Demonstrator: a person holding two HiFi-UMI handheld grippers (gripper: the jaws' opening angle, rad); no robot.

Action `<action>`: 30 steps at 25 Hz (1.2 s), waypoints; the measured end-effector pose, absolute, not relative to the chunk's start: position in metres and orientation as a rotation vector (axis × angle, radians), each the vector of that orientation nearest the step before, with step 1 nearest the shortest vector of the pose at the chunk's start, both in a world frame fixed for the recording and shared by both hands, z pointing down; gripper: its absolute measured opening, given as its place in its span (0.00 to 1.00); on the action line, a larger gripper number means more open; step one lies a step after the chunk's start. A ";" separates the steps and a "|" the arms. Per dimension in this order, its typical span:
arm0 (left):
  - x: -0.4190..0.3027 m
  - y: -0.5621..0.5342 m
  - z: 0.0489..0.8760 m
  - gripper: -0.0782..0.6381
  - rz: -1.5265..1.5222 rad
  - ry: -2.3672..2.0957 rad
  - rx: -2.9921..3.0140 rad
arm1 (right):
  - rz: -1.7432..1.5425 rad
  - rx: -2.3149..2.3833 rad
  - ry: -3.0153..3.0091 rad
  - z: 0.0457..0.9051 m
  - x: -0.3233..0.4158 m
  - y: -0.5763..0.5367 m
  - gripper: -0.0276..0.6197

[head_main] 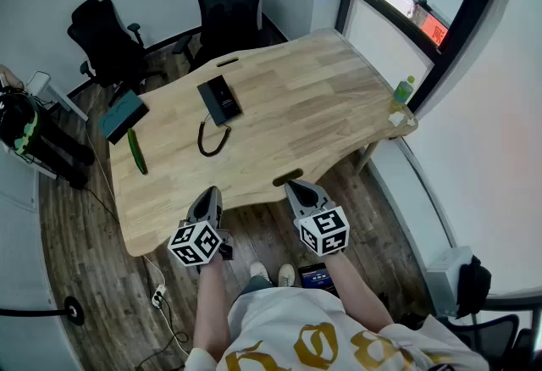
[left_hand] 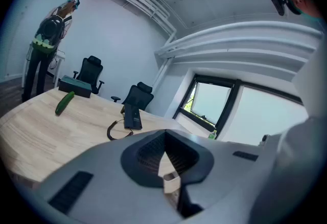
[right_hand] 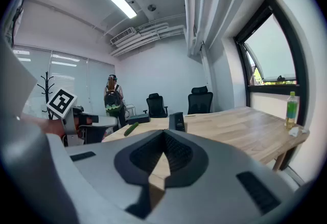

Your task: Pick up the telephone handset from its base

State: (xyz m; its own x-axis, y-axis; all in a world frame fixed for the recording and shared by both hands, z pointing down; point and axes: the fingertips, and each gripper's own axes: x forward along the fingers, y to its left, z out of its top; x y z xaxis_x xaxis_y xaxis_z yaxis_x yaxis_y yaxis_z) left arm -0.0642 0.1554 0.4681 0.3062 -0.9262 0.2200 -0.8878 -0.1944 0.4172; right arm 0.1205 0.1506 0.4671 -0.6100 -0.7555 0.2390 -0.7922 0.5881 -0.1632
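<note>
Both pairs of jaws pressed together, empty: left gripper, right gripper, well apart from the telephone.

Table: we see pale wood with plank seams and clear grain, smooth, with a soft satin sheen.
Telephone: we read it as black plastic, matt.
Coiled cord: black and rubbery-looking to us.
Cucumber: green skin, faintly glossy.
Floor: dark wood-look planks with streaky grain.
Office chair: black and matt; we cannot tell cloth from mesh.
Left gripper, right gripper: our 2 shells are grey matt plastic, with dark ribbed pads inside.
Bottle: clear greenish plastic, glossy.
</note>
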 end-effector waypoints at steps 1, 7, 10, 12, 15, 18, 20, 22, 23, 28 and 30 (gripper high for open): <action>-0.064 0.157 0.468 0.12 -0.107 -1.614 2.109 | 0.382 1.308 -2.668 0.466 0.121 0.152 0.05; -0.068 0.173 0.466 0.12 -0.078 -1.663 2.102 | 0.365 1.303 -2.667 0.465 0.124 0.158 0.05; -0.073 0.176 0.466 0.12 -0.067 -1.677 2.099 | 0.349 1.296 -2.689 0.460 0.120 0.160 0.05; -0.075 0.177 0.465 0.12 -0.058 -1.692 2.100 | 0.356 1.290 -2.701 0.459 0.119 0.160 0.05; -0.076 0.175 0.464 0.12 -0.031 -1.717 2.114 | 0.359 1.299 -2.696 0.460 0.121 0.154 0.05; -0.078 0.169 0.465 0.12 -0.019 -1.722 2.124 | 0.371 1.294 -2.691 0.464 0.119 0.144 0.05; -0.080 0.162 0.467 0.12 -0.014 -1.723 2.120 | 0.376 1.287 -2.692 0.466 0.116 0.136 0.05; -0.083 0.152 0.469 0.12 -0.003 -1.727 2.116 | 0.376 1.280 -2.692 0.468 0.113 0.125 0.05; -0.084 0.146 0.470 0.12 0.007 -1.728 2.114 | 0.375 1.278 -2.690 0.469 0.111 0.119 0.05; -0.097 0.102 0.478 0.12 0.010 -1.726 2.106 | 0.376 1.272 -2.666 0.477 0.100 0.079 0.05; -0.100 0.079 0.480 0.12 0.005 -1.715 2.108 | 0.375 1.283 -2.649 0.479 0.098 0.059 0.05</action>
